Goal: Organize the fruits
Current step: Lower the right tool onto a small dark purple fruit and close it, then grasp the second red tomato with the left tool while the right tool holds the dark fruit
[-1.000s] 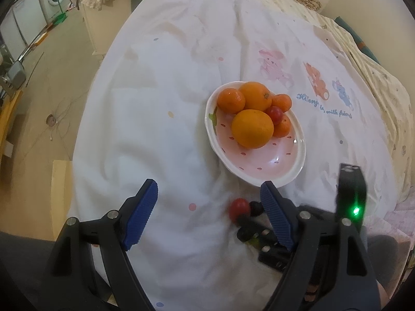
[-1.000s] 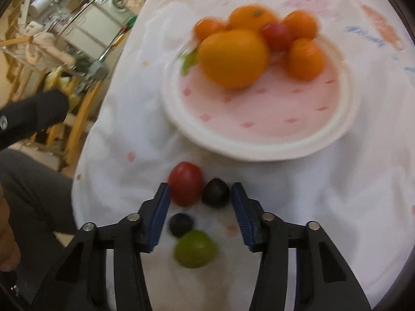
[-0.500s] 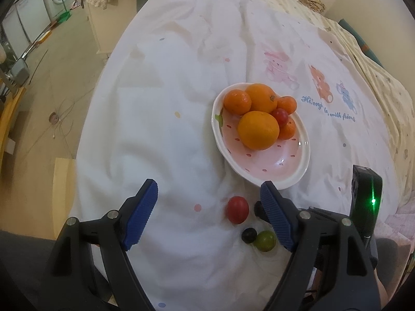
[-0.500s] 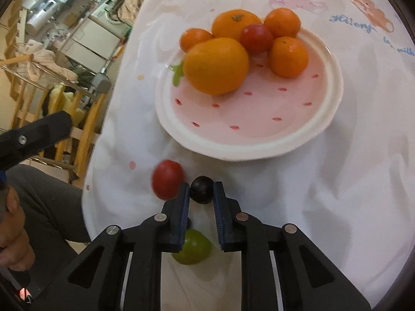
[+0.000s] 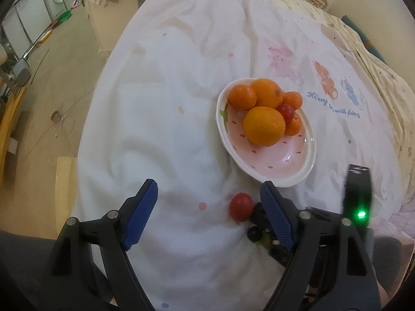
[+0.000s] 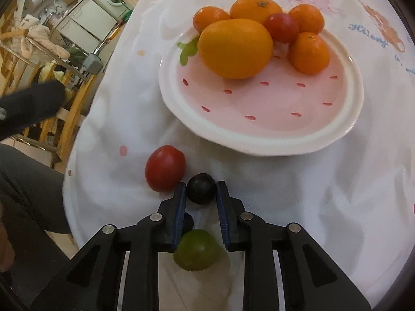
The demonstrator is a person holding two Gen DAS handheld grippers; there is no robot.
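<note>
- Right gripper (image 6: 201, 194) fingers pinch a dark grape (image 6: 201, 188) on the bed sheet (image 6: 285, 194), beside a red cherry tomato (image 6: 165, 168), near the strawberry-patterned plate (image 6: 259, 143).
- Left gripper (image 5: 208, 207) hovers, fingers wide.

1. The plate (image 6: 262, 140) looks like glazed ceramic, glossy, with a light glint on it.
2. The white cloth (image 5: 166, 119) is matt, soft and creased.
3. The red tomato (image 6: 165, 168) has smooth, shiny skin; the dark grape (image 6: 201, 188) is smooth with a duller sheen.
4. The large orange (image 6: 234, 48) is finely dimpled and semi-matt.
5. The right gripper (image 6: 201, 191) is matt black plastic with ribbed blue pads (image 6: 180, 207) and metal rivets.
</note>
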